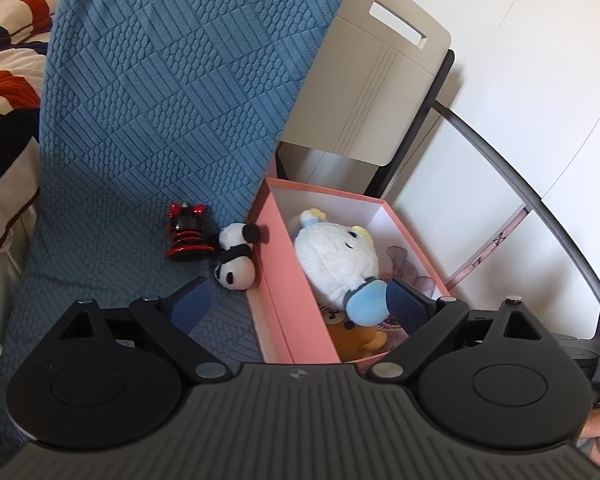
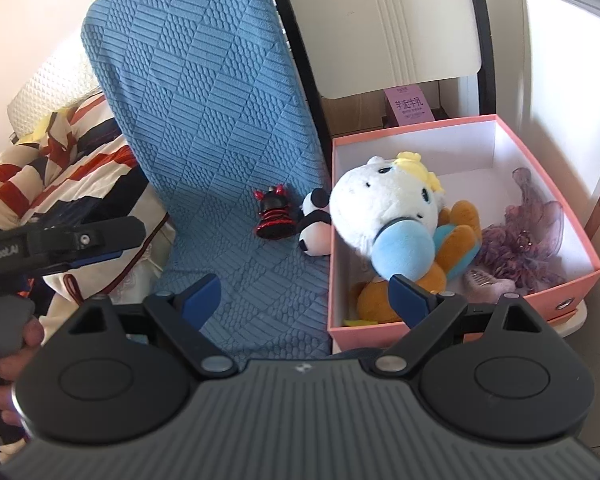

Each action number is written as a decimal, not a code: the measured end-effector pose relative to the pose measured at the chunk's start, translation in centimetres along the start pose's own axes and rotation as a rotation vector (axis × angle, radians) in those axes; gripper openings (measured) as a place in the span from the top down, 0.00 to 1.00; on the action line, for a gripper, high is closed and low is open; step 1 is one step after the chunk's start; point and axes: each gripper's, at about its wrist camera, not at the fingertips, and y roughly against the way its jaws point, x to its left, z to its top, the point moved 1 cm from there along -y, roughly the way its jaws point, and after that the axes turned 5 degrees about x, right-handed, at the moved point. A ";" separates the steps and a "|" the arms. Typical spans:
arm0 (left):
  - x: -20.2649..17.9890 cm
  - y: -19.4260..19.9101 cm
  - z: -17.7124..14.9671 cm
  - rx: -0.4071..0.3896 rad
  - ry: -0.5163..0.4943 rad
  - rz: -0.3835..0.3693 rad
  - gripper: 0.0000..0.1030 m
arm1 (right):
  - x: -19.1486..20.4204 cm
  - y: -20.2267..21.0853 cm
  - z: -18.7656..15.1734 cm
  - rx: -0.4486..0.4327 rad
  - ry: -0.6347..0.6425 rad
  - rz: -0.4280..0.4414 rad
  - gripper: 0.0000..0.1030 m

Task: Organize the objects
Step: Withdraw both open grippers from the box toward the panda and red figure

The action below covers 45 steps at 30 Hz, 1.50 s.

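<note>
A pink box stands on a chair seat beside a blue-covered seat. In it lie a white plush with blue feet, an orange plush and a purple fluffy thing. A small panda plush lies on the blue cover against the box's left wall. A red and black toy stands just left of it. My left gripper is open and empty over the box's near edge. My right gripper is open and empty, near the box's front left corner.
The blue textured cover drapes over the seat and its back. A beige chair back rises behind the box. Striped bedding lies at the left. My left gripper's body shows in the right wrist view.
</note>
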 end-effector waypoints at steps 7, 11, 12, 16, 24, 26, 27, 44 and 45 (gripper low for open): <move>2.3 0.8 -0.7 -0.019 0.001 0.045 0.07 | 1.8 -2.3 -0.6 0.027 0.007 -0.008 0.10; 4.1 0.5 -1.1 -0.037 0.021 0.078 0.07 | 2.4 -4.0 -0.9 0.045 0.018 -0.018 0.10; 4.4 0.4 -1.1 -0.044 0.021 0.085 0.07 | 2.5 -4.4 -1.0 0.048 0.022 -0.021 0.10; 5.9 -1.1 -1.2 -0.067 0.022 0.117 0.07 | 3.2 -6.2 -1.3 0.054 0.049 -0.027 0.10; 8.1 -5.1 -1.1 -0.092 0.061 0.168 0.07 | 4.6 -9.7 -1.7 0.058 0.118 -0.032 0.10; 8.1 -5.7 -1.1 -0.112 0.023 0.209 0.07 | 4.7 -10.6 -1.6 0.068 0.122 -0.014 0.10; 8.3 -6.0 -1.1 -0.116 0.021 0.214 0.07 | 4.8 -11.0 -1.6 0.066 0.122 -0.010 0.10; 12.4 -13.8 1.9 -0.019 0.116 0.209 0.07 | 6.3 -16.8 -0.4 0.020 0.252 -0.052 0.17; 12.7 -14.3 2.1 -0.008 0.121 0.213 0.07 | 6.3 -17.2 -0.4 0.020 0.258 -0.054 0.21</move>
